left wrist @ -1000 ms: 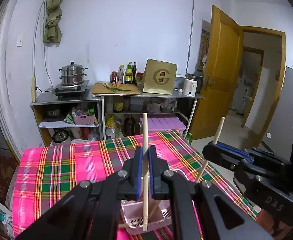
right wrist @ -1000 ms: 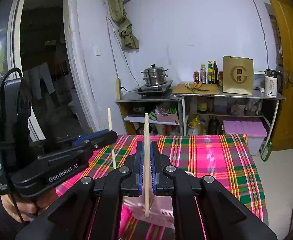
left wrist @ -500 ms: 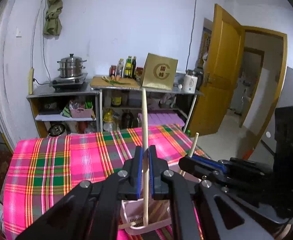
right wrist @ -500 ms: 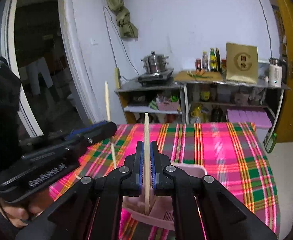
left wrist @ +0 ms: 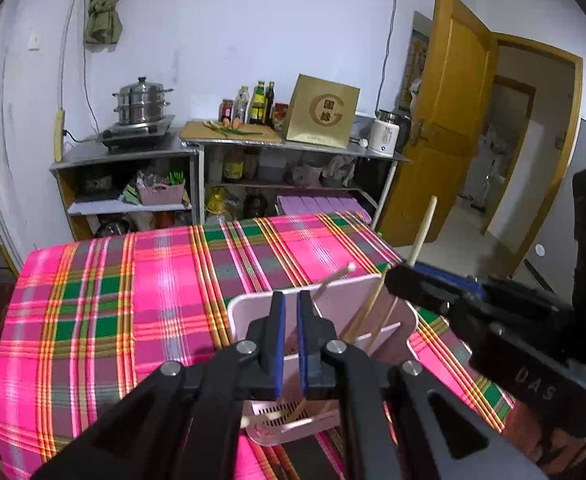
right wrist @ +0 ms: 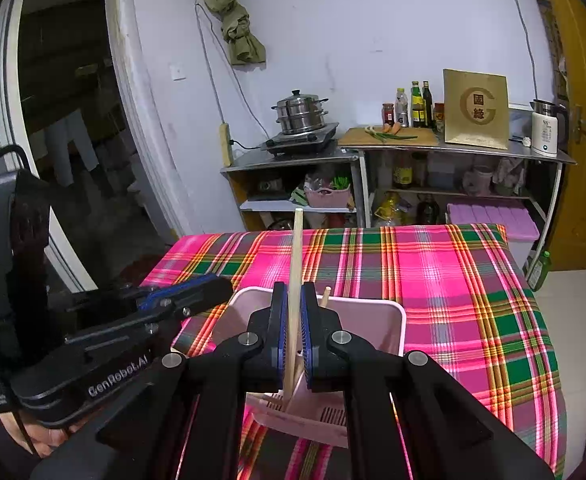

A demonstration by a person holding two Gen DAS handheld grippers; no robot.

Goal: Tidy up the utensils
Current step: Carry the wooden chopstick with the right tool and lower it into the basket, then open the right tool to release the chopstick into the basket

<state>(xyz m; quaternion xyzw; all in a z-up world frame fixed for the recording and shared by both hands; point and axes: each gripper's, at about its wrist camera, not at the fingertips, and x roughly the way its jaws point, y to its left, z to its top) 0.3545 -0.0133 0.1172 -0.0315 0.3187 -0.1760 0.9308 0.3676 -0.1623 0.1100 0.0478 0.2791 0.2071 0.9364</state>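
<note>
Both tools have sunk toward the pink utensil holder (left wrist: 325, 308), which has grown from a sliver at the bottom edge to fill the lower middle of both views, and the chopstick that stood between the left tool's (left wrist: 288, 312) pads a moment ago is gone from them. We now see that left tool nearly closed, with only a thin empty slit between its blue pads; loose chopsticks (left wrist: 367, 312) lean inside the holder just right of it. Our right tool (right wrist: 293, 308) is clamped on one chopstick (right wrist: 295, 264), which stands close to upright, its upper end high in mid-frame and its lower end already down inside the holder (right wrist: 377, 312) on the plaid tabletop (right wrist: 453, 280). We judge that the next move turns on that vertical axis: the holder lies straight beneath the right tool, so parting the pads should drop the stick in.
</note>
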